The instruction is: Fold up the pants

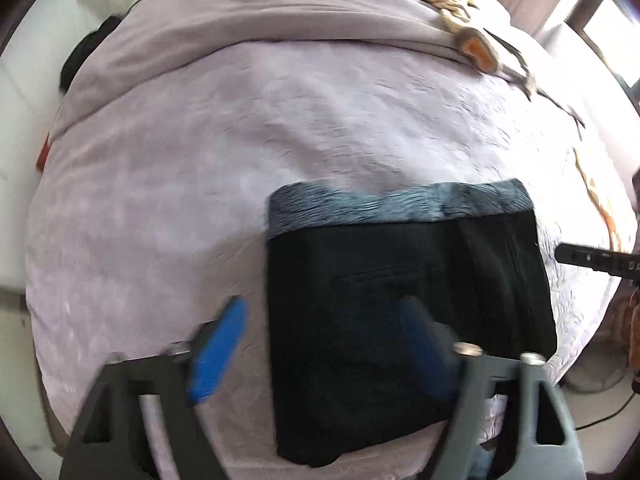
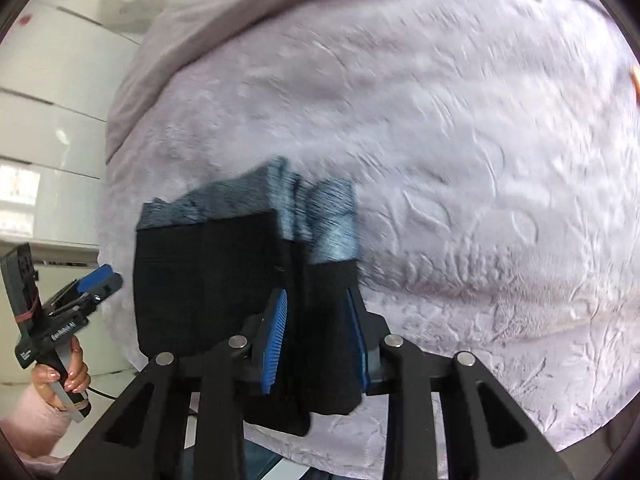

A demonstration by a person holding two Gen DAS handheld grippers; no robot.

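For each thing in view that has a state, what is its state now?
Black pants with grey ribbed waistband: folded into a compact rectangle, right edge lifted.
Left tongs with blue pads: open, holding nothing.
Right tongs with blue pads: shut on the pants' edge.
Lilac textured bedspread: spread, wrinkled.

Folded pants [image 1: 408, 304] flat on bed [image 1: 200, 160], waistband far. Left gripper [image 1: 324, 344] spread wide above near edge; right finger [image 1: 424, 344] over fabric.
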